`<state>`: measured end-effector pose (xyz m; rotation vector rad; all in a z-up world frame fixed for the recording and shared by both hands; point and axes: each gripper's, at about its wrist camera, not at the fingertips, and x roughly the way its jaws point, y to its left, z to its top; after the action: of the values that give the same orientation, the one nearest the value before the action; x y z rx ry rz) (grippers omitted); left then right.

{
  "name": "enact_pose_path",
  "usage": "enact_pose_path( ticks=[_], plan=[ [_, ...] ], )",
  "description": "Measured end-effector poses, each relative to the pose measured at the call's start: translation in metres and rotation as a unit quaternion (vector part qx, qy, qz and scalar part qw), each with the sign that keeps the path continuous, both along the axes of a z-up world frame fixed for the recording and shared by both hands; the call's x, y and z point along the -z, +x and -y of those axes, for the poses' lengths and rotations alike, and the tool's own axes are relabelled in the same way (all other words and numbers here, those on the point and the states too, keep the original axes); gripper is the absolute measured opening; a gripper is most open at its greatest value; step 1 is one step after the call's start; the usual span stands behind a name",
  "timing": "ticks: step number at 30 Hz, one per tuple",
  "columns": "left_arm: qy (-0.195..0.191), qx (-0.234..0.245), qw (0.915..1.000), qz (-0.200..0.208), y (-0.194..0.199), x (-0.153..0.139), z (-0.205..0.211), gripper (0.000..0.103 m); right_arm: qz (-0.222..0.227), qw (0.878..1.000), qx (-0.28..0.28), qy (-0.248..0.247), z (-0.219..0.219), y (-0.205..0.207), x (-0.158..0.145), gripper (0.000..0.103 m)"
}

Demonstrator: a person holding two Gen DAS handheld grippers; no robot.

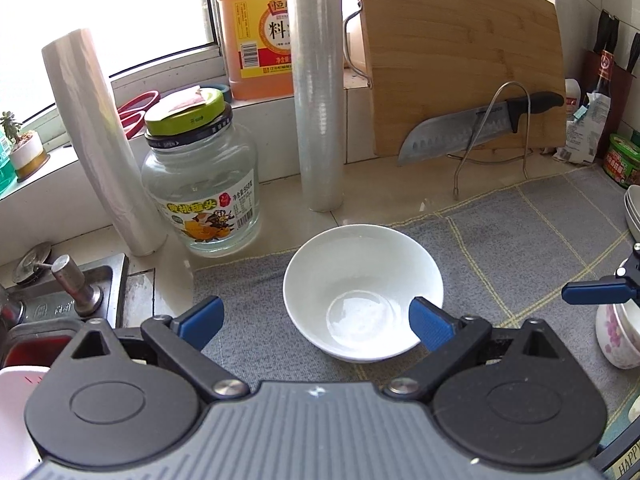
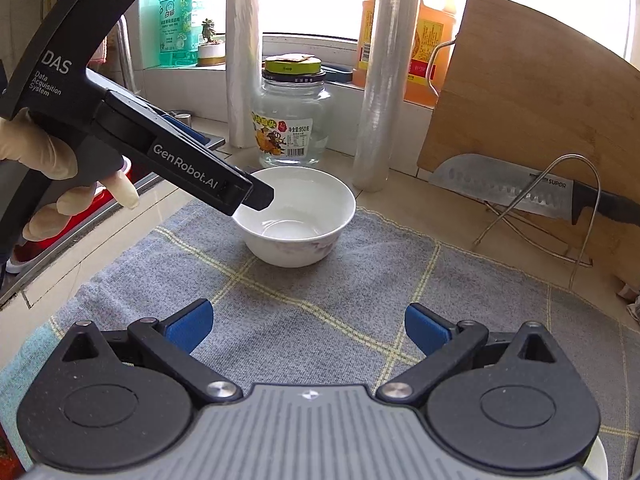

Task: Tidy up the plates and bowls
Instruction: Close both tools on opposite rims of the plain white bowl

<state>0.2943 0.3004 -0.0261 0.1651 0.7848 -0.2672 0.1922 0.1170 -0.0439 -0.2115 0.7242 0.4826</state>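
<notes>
A white bowl stands upright on the grey checked cloth. My left gripper hangs open just over its near side. The right fingertip overlaps the bowl's near right rim, and the left fingertip is over the cloth. In the right wrist view the same bowl shows a faint floral print outside, with the left gripper's tip at its left rim. My right gripper is open over bare cloth, well short of the bowl. A floral bowl and stacked white dishes sit at the right edge.
Behind the bowl stand a glass jar and two film rolls. A wooden cutting board and a knife lean in a wire rack. The sink lies to the left. A gloved hand holds the left gripper.
</notes>
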Motion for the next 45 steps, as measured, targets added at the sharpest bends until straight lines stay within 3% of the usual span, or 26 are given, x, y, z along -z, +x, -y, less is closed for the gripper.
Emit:
enact_pose_path(
  ticks=[14,22,30,33,35,39,45],
  plan=[
    [-0.01,0.044,0.9988,-0.017,0.043,0.023,-0.008,0.094,0.006,1.0,-0.002,-0.026,-0.039,0.039,0.015,0.103],
    [-0.028,0.065,0.9966,-0.041,0.058,0.034,-0.01,0.076,-0.011,1.0,-0.006,-0.022,-0.047,0.059,0.023,0.102],
    [-0.032,0.079,0.9952,-0.049,0.067,0.037,-0.007,0.074,-0.02,1.0,-0.012,-0.008,-0.048,0.071,0.026,0.101],
    [-0.037,0.082,0.9943,-0.057,0.072,0.037,-0.006,0.063,-0.025,1.0,-0.018,0.0,-0.049,0.076,0.027,0.101],
    [-0.038,0.084,0.9939,-0.06,0.073,0.038,-0.006,0.063,-0.023,1.0,-0.02,-0.003,-0.05,0.077,0.028,0.101],
    [-0.038,0.092,0.9928,-0.066,0.076,0.039,-0.003,0.063,-0.024,0.999,-0.024,-0.003,-0.051,0.081,0.029,0.092],
    [-0.047,0.094,0.9918,-0.072,0.08,0.04,-0.003,0.059,-0.021,0.999,-0.026,0.007,-0.05,0.083,0.028,0.089]
  ],
)
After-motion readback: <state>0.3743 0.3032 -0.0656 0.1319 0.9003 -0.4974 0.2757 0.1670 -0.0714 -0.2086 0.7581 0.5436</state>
